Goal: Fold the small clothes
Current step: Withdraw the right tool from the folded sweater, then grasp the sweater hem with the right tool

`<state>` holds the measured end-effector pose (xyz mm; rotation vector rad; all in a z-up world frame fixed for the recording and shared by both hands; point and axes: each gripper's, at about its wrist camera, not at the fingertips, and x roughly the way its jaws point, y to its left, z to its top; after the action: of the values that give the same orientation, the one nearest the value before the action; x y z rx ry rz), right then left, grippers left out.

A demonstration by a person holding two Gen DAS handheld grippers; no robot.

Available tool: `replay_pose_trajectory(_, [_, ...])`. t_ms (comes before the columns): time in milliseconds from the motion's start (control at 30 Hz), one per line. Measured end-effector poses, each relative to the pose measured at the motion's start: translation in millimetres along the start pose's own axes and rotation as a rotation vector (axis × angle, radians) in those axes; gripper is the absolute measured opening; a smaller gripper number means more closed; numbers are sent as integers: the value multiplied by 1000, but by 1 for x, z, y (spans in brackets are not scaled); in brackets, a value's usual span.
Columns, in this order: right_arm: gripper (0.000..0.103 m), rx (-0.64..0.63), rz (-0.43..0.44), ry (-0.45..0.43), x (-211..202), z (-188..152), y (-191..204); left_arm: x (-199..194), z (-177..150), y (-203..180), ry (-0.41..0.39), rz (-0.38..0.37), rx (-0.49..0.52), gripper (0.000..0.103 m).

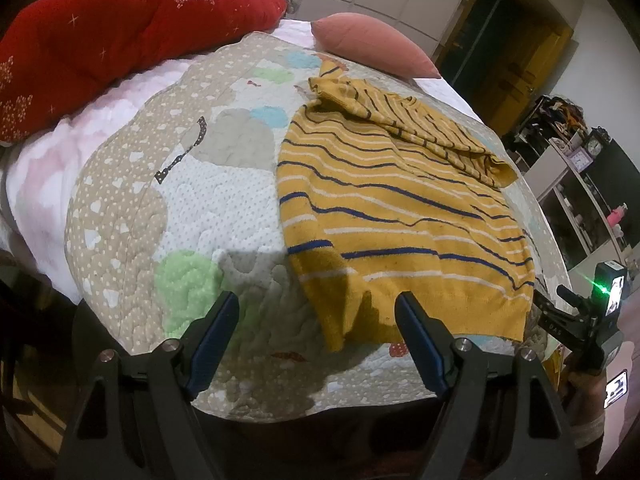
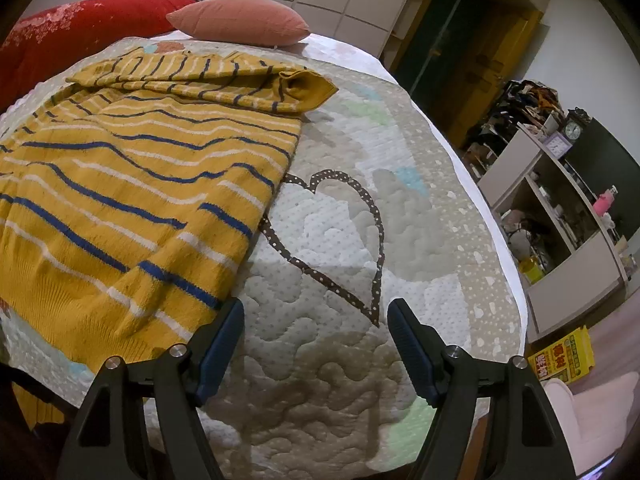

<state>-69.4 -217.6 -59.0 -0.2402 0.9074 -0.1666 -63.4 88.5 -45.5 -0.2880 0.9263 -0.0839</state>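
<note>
A yellow sweater point(image 1: 400, 216) with blue and white stripes lies flat on the quilted bedspread point(image 1: 168, 216), one sleeve folded across its far end. My left gripper point(image 1: 316, 304) hangs open above the bedspread at the sweater's near left corner, nothing between its fingers. In the right wrist view the same sweater point(image 2: 132, 184) fills the left half, its folded sleeve point(image 2: 224, 76) at the top. My right gripper point(image 2: 316, 312) is open over bare bedspread point(image 2: 340, 380), just right of the sweater's hem. The right gripper's body shows at the left wrist view's right edge.
A red floral quilt point(image 1: 120, 32) is heaped at the bed's far left. A pink pillow point(image 2: 240, 20) lies at the head. Shelves point(image 2: 560, 216) with clocks and clutter stand to the right. A yellow box point(image 2: 562, 354) sits on the floor by the bed.
</note>
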Motion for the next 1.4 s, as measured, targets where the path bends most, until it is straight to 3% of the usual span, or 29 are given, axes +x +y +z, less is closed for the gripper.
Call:
replay_pose_trajectory(633, [79,0,-1,1,0,0,2,2,-1,4,9,2,-17,79])
replay_pose_trajectory(833, [79,55,32,-15,-4,3,-14,-2,30,12,-20,-32,-12,80])
replay_pose_trajectory(933, [79,175,132,-20,-4,8,-38,3,48,21,-44,-45,-24,85])
replay_pose_trajectory(967, [79,243,202,-20,-2,9,-49,8,54,24,-40,-58,-33,85])
replay_pose_trajectory(1133, [80,467,441,13,21,8,-78,48,67,35,26,-132,-77,85])
replay_pose_trajectory(1267, [81,581,629,36,44,5,-76,79,75,37,83,-245,-125,85])
replay_pose_trajectory(1400, [81,612,742,20,55,14,-61,97,88,25,92,-356,-122,85])
